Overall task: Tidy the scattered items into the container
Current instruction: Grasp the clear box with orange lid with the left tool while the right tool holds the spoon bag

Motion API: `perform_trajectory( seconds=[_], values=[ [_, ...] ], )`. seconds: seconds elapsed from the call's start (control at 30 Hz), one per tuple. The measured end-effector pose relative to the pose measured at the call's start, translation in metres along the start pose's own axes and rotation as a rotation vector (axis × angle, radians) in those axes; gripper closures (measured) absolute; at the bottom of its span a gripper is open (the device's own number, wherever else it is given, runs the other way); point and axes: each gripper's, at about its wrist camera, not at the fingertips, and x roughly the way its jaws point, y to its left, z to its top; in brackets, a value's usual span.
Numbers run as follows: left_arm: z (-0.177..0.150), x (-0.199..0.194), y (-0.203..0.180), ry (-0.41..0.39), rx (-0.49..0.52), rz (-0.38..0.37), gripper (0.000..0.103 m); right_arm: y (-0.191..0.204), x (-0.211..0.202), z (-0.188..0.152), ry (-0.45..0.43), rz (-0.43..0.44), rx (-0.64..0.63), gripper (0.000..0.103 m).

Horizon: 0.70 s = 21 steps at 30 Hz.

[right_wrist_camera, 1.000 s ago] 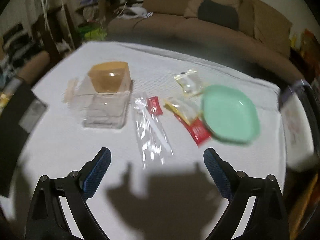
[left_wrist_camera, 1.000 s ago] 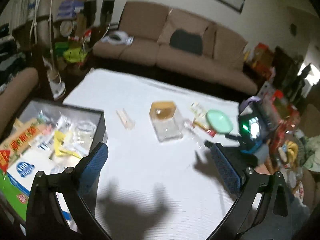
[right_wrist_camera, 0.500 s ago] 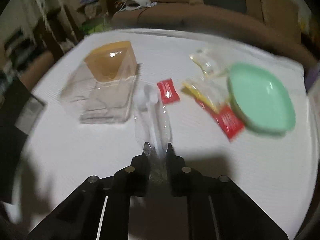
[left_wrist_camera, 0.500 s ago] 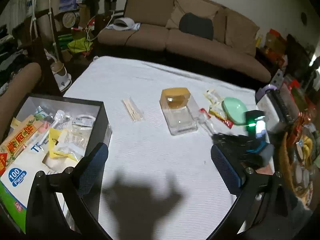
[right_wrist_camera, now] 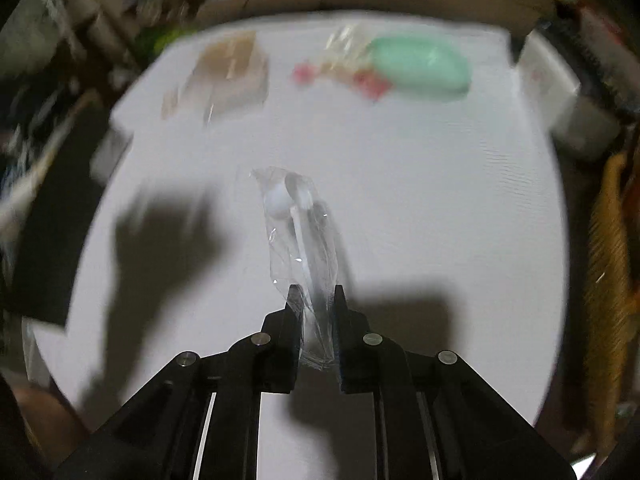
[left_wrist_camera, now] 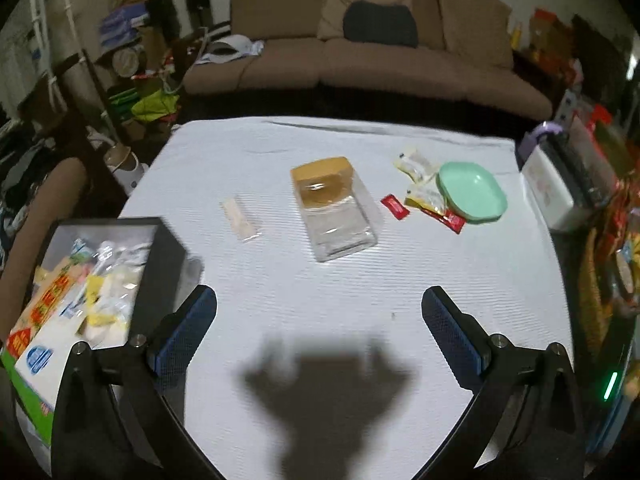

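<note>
Motion blur smears the far table [right_wrist_camera: 400, 168] items in the right wrist view; the box [left_wrist_camera: 160, 248] is cut off at the left wrist view's edge.

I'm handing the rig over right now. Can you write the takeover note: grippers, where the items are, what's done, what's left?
Right gripper: shut on the wrapped spoon, held above the table.
Left gripper: open, holding nothing, beside the box.
Done: the box at the table's left edge already holds assorted packets.
Left: drop the spoon in the box; then collect the toothpicks, clear tub, red sachet, sauce packets and green dish.
</note>
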Motion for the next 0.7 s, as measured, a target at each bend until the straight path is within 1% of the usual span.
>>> perform_trajectory(
  seconds=[0.03, 0.1, 0.17, 0.27, 0.3, 0.33, 0.43, 0.47, 0.57, 0.6, 0.63, 0.7],
  values=[
    [0.007, 0.016, -0.010, 0.017, 0.010, 0.024, 0.000, 0.003, 0.009, -0.008, 0.040, 0.008, 0.011, 0.090],
    [0.017, 0.047, -0.022, 0.054, 0.010, 0.034, 0.000, 0.013, 0.017, -0.014, 0.082, 0.028, -0.003, 0.090],
    [0.035, 0.093, -0.030, 0.129, -0.032, 0.051, 0.000, 0.026, 0.018, -0.017, 0.111, 0.072, -0.041, 0.090],
    [0.056, 0.152, -0.032, 0.216, -0.102, 0.077, 0.000, 0.032, 0.012, -0.018, 0.111, 0.076, -0.064, 0.089],
    [0.060, 0.165, -0.032, 0.228, -0.126, 0.077, 0.000, 0.031, 0.012, -0.018, 0.115, 0.074, -0.065, 0.089],
    [0.065, 0.177, -0.030, 0.233, -0.160, 0.061, 0.000, 0.030, 0.013, -0.019, 0.128, 0.071, -0.067, 0.089],
    [0.076, 0.193, -0.023, 0.217, -0.238, 0.071, 0.000, 0.025, 0.017, -0.022, 0.153, 0.066, -0.067, 0.088],
    [0.078, 0.198, -0.021, 0.223, -0.264, 0.057, 0.000, 0.024, 0.016, -0.022, 0.155, 0.067, -0.067, 0.087],
    [0.078, 0.222, -0.013, 0.292, -0.340, -0.032, 0.000, 0.026, 0.013, -0.022, 0.165, 0.056, -0.089, 0.087],
    [0.076, 0.228, -0.012, 0.308, -0.346, -0.047, 0.004, 0.026, 0.013, -0.022, 0.166, 0.056, -0.091, 0.087],
    [0.074, 0.231, -0.011, 0.314, -0.347, -0.051, 0.010, 0.026, 0.011, -0.022, 0.167, 0.059, -0.092, 0.087],
    [0.067, 0.230, -0.007, 0.300, -0.352, -0.090, 0.012, 0.022, 0.010, -0.023, 0.170, 0.073, -0.089, 0.087]
  ],
)
